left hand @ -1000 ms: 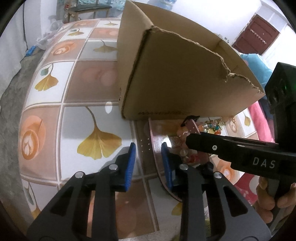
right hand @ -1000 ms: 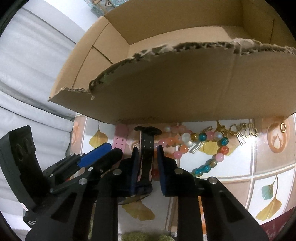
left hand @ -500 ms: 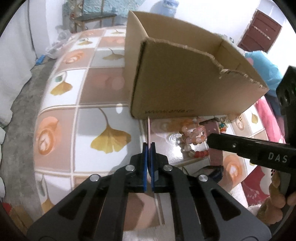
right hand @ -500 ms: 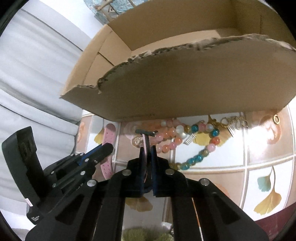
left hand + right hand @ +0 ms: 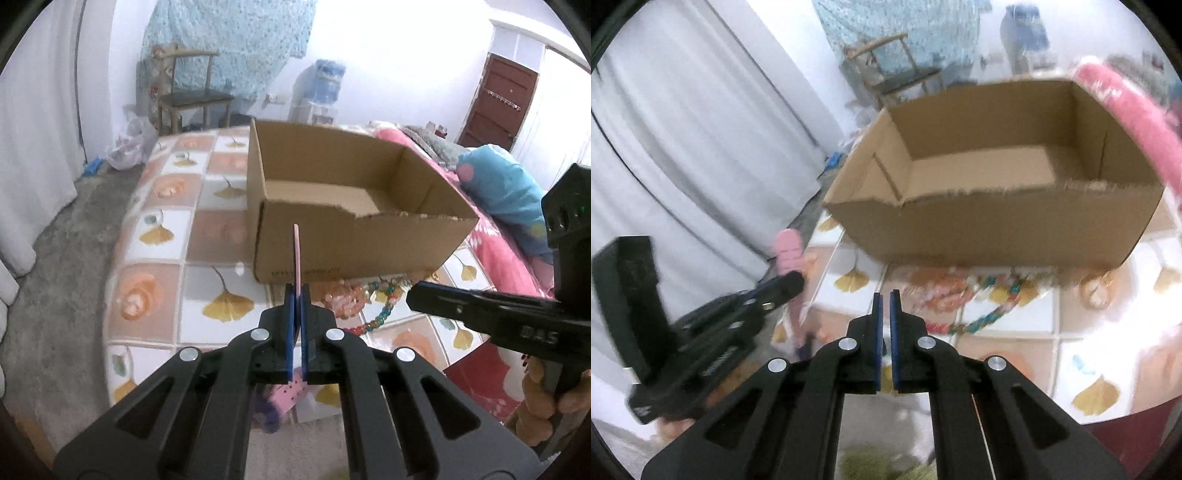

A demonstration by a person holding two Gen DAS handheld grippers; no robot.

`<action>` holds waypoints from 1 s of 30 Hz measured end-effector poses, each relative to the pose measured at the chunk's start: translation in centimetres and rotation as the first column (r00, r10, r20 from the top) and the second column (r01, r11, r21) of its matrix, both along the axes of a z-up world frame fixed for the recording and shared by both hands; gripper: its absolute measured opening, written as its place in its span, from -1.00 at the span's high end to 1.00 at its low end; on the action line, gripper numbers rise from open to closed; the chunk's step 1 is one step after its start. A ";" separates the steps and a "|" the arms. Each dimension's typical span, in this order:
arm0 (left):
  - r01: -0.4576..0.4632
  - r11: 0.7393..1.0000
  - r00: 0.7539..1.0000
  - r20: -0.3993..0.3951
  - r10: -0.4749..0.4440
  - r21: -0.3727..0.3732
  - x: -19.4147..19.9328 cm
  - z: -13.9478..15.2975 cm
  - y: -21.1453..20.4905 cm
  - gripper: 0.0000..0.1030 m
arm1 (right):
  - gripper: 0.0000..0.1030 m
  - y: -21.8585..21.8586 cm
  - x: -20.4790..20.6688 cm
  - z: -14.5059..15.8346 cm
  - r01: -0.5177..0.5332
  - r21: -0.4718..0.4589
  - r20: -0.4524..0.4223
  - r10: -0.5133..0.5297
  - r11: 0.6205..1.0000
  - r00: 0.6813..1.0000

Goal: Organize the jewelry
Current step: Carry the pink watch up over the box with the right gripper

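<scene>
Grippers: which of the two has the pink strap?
The left gripper: the pink strap sticks up from its shut jaws. The right gripper is shut too, with nothing showing between its jaws.

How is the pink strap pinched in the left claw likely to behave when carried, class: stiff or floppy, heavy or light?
Probably fairly stiff: the pink strap stands upright above the left claw without drooping. Likely light, since it looks very thin edge-on. Its holed end hanging below the pads may swing a little.
</scene>
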State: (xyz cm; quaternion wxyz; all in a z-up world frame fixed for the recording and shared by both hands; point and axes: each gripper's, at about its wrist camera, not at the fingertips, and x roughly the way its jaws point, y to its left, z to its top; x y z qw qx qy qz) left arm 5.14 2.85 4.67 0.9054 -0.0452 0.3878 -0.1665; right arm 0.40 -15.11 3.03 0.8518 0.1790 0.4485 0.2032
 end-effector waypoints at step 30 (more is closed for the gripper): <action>-0.138 0.990 0.974 -0.183 0.133 -0.015 6.0 -4.1 6.1 0.96 | 0.04 10.8 -3.3 -6.1 -0.554 -0.261 0.041 0.582 0.791 0.812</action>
